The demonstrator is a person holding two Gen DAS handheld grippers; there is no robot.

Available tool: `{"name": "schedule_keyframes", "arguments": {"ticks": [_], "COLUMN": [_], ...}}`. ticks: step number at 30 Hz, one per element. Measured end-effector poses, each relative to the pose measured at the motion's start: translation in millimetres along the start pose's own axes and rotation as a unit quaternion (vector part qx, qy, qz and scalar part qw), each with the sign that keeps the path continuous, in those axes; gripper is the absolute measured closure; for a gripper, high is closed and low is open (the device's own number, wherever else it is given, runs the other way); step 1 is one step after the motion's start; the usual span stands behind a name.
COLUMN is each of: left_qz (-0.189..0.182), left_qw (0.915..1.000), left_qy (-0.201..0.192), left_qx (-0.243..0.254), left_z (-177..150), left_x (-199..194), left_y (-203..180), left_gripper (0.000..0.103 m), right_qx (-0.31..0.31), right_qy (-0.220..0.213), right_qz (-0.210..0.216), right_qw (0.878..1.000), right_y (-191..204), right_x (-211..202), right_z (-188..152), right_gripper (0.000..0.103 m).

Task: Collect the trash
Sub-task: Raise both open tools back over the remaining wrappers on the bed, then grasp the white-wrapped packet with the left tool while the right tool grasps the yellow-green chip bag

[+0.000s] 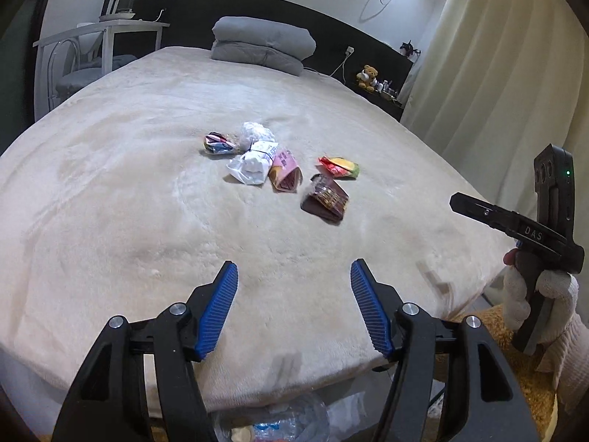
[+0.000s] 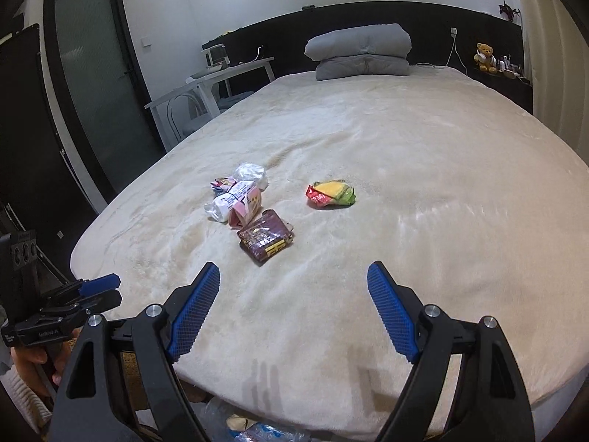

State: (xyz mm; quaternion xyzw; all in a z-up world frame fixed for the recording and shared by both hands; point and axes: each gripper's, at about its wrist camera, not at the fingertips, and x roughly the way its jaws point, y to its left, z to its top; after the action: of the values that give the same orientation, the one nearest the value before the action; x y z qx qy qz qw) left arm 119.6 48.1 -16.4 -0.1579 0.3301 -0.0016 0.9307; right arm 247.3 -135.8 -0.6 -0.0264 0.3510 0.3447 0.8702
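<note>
Several pieces of trash lie on the cream bed (image 1: 110, 202): a brown snack wrapper (image 1: 325, 200) (image 2: 265, 237), a red-yellow-green wrapper (image 1: 338, 167) (image 2: 331, 192), a pink packet (image 1: 284, 171) (image 2: 246, 208), a white plastic bag (image 1: 250, 165) (image 2: 226, 202), a crumpled white wad (image 1: 256, 133) (image 2: 252, 174) and a striped wrapper (image 1: 218, 143) (image 2: 221, 183). My left gripper (image 1: 294, 274) is open and empty over the near part of the bed. My right gripper (image 2: 293, 276) is open and empty too, short of the brown wrapper. Each appears at the edge of the other's view.
A folded grey duvet (image 1: 263, 44) (image 2: 362, 51) sits at the headboard. A white desk with a chair (image 1: 99, 44) (image 2: 210, 88) stands left of the bed, curtains (image 1: 489, 73) to the right. A clear bag of bottles (image 1: 272, 423) (image 2: 257, 431) lies below the bed's near edge.
</note>
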Motion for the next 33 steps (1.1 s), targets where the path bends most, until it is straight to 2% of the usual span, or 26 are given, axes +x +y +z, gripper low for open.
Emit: {"name": "schedule_keyframes", "arguments": {"ticks": [7,11,12,14,18,26,29,33], "left_qz": [0.002,0.008,0.008,0.003,0.006,0.0,-0.019,-0.016], "left_qw": [0.9999,0.9998,0.9997,0.9995,0.9983,0.9995,0.9994,0.9993], "left_qy": [-0.004,-0.003,-0.005,-0.007,-0.004,0.017,0.029,0.034], "left_qx": [0.013,0.02,0.022,0.031,0.057,0.028,-0.001,-0.005], "left_z": [36.1,53.8,58.6,67.4,80.3,95.0,99.2,100.4], "left_x": [33.7,59.0,65.4,76.8,102.1,146.3,162.1,172.1], "left_y": [19.6,28.7,30.6,31.9,34.9,58.0,67.9,69.4], "left_gripper": [0.04,0.04,0.034,0.028,0.028,0.028,0.028,0.028], "right_qx": [-0.026,-0.033,-0.032,-0.031,-0.018,-0.001,-0.003,-0.005], "right_qy": [0.015,0.012,0.01,0.016,0.034,0.068,0.089,0.099], "right_qz": [-0.011,-0.032,-0.037,-0.042,-0.047,-0.043,-0.044,-0.05], "right_qw": [0.999,0.999,0.999,0.999,0.998,0.997,0.995,0.994], "right_y": [-1.7,-6.6,-9.7,-16.8,-33.0,-45.3,-46.5,-46.5], "right_x": [42.6,67.1,73.5,88.9,121.1,167.2,186.1,202.3], "right_z": [24.6,39.0,42.5,48.9,55.9,67.8,67.1,67.6], "right_gripper": [0.021,0.02,0.017,0.017,0.017,0.017,0.017,0.017]}}
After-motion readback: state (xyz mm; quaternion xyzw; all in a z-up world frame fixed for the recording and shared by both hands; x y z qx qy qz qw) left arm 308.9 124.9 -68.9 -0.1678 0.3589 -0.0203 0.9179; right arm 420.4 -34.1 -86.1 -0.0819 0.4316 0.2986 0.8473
